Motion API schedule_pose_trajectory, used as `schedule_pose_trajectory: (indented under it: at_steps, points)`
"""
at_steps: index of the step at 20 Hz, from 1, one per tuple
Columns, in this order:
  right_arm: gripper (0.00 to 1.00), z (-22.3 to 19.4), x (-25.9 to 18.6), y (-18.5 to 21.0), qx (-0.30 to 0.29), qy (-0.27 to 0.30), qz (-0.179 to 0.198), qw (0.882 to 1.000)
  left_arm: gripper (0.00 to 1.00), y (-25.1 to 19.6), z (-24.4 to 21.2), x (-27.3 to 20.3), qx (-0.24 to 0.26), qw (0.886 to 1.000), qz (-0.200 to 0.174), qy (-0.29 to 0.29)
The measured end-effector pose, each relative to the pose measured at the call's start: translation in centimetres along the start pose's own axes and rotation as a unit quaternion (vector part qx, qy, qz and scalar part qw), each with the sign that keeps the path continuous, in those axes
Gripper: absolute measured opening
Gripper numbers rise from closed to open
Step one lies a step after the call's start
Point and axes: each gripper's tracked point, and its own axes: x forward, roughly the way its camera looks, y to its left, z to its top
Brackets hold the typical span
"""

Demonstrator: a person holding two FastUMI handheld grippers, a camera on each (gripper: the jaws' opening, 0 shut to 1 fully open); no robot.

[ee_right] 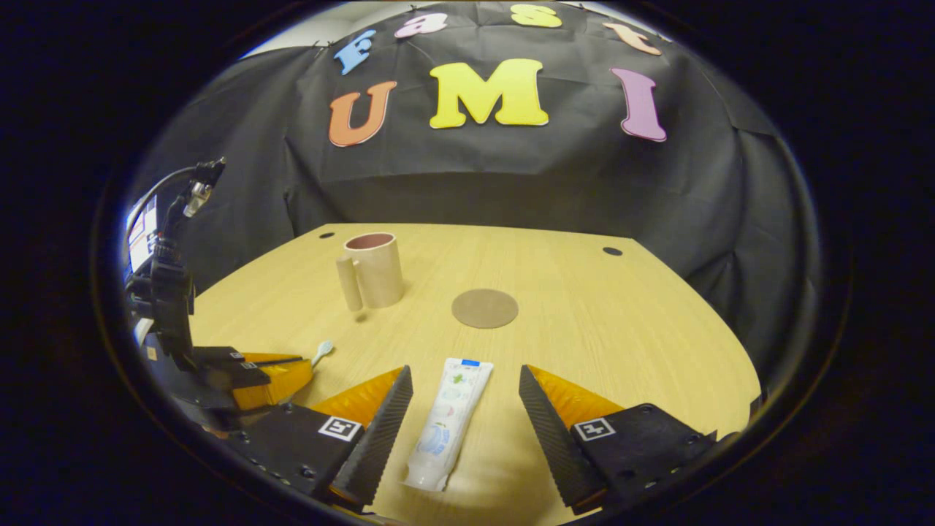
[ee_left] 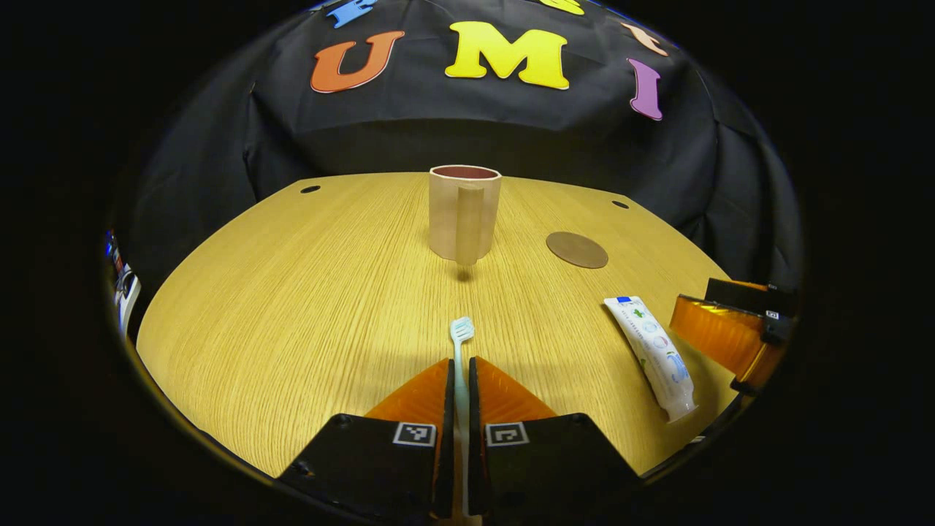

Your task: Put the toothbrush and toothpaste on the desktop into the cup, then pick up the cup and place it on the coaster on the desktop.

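Observation:
My left gripper point(ee_left: 461, 363) is shut on the toothbrush point(ee_left: 461, 343); its pale bristle head sticks out ahead of the fingers, just above the wooden desktop point(ee_left: 307, 307). The beige cup point(ee_left: 464, 212) stands upright straight ahead, handle toward me. The round brown coaster point(ee_left: 577, 250) lies to its right. The white toothpaste tube point(ee_left: 652, 354) lies flat at the right. In the right gripper view, my right gripper point(ee_right: 464, 380) stands open with the toothpaste tube point(ee_right: 447, 424) lying between its fingers, untouched. The cup point(ee_right: 374, 269), coaster point(ee_right: 484, 307) and left gripper point(ee_right: 303, 369) holding the toothbrush point(ee_right: 322, 352) are there too.
Small dark holes point(ee_left: 310, 189) mark the desktop's far corners. Black cloth walls the booth behind the table. A stand with cables and a screen point(ee_right: 142, 237) rises at the left of the right gripper view. The right gripper point(ee_left: 730, 329) shows beside the tube.

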Motion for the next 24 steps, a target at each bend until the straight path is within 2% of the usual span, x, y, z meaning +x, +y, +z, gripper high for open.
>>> schedule_pose_trajectory:
  at_steps: [4,12,20,22,24]
  points:
    - [0.89,-1.0,0.2,0.5,0.0,0.015,0.006,1.0,0.03,0.2,0.4,-0.1,0.001,1.0,-0.001,-0.009]
    - [0.9,-1.3,0.1,0.9,0.01,0.022,0.012,1.0,0.03,-0.2,1.3,-0.7,-0.008,1.0,-0.012,-0.018]
    - [0.9,-2.8,0.8,1.6,0.003,0.048,0.013,0.999,0.03,-0.2,5.5,-3.4,-0.008,0.997,-0.005,-0.082]
    - [0.85,-3.0,0.9,1.4,0.01,0.052,0.013,0.998,0.03,-0.3,6.6,-4.4,-0.001,0.995,-0.003,-0.101]
    - [0.84,-3.2,1.1,1.1,0.017,0.056,0.01,0.998,0.03,-0.5,7.5,-5.2,0.007,0.993,-0.002,-0.118]
